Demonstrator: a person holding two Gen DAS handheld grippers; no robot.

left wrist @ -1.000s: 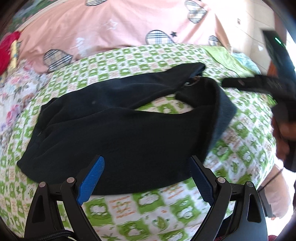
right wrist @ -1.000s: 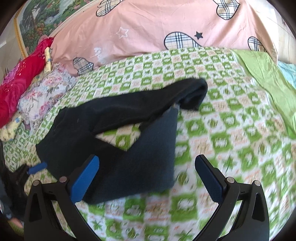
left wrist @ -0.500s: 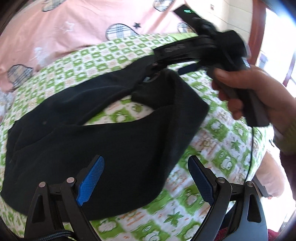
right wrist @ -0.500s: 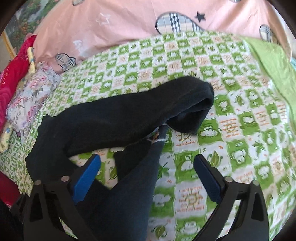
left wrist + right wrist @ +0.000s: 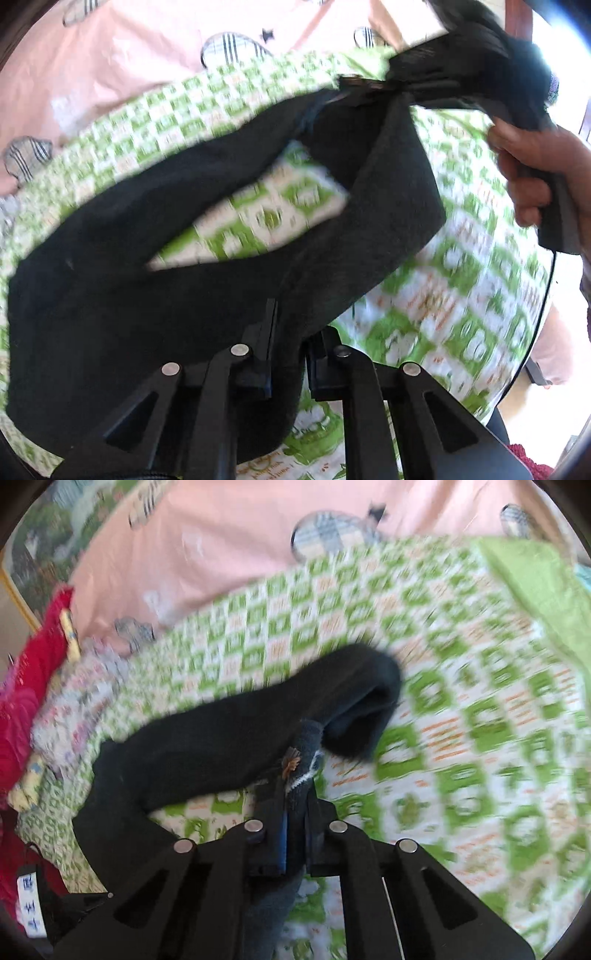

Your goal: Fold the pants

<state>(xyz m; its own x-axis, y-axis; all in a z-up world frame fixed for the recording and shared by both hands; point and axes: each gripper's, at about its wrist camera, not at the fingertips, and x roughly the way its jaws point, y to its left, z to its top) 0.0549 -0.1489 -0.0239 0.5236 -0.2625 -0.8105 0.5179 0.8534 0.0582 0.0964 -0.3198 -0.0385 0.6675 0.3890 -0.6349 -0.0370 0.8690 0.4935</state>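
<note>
Surface is a bed with a green-and-white checked sheet (image 5: 461, 266). Pink duvet with plaid hearts (image 5: 229, 542) bunched along the far side. Plain green cloth (image 5: 535, 590) at the far right edge, red fabric (image 5: 26, 686) and a floral cloth (image 5: 70, 709) on the left in the right wrist view. Framed landscape picture (image 5: 40, 546) on the wall at upper left. Both views are motion-blurred.

Black pants (image 5: 110, 295) lie across the sheet. Long axis runs roughly left-right in both views, waist end to the left, legs to the right. The two legs are spread, with a wedge of sheet showing between them. Far leg lies flat and ends in a cuff (image 5: 369, 701) resting on the sheet; near leg is partly lifted off it.

Left gripper (image 5: 288, 354): fingers drawn together, clamped on the near edge of the pants at the lower middle of the near leg, fabric pinched between them and draping over the left finger.

Right gripper (image 5: 295, 812): fingers close together, clamped on the hem of the near leg; a brownish tag and a whitish seam (image 5: 303, 775) show just above the fingertips. In the left wrist view that gripper (image 5: 373, 86) sits upper right with the leg end pulled up to it, and the right hand (image 5: 535, 173) grips the handle.
</note>
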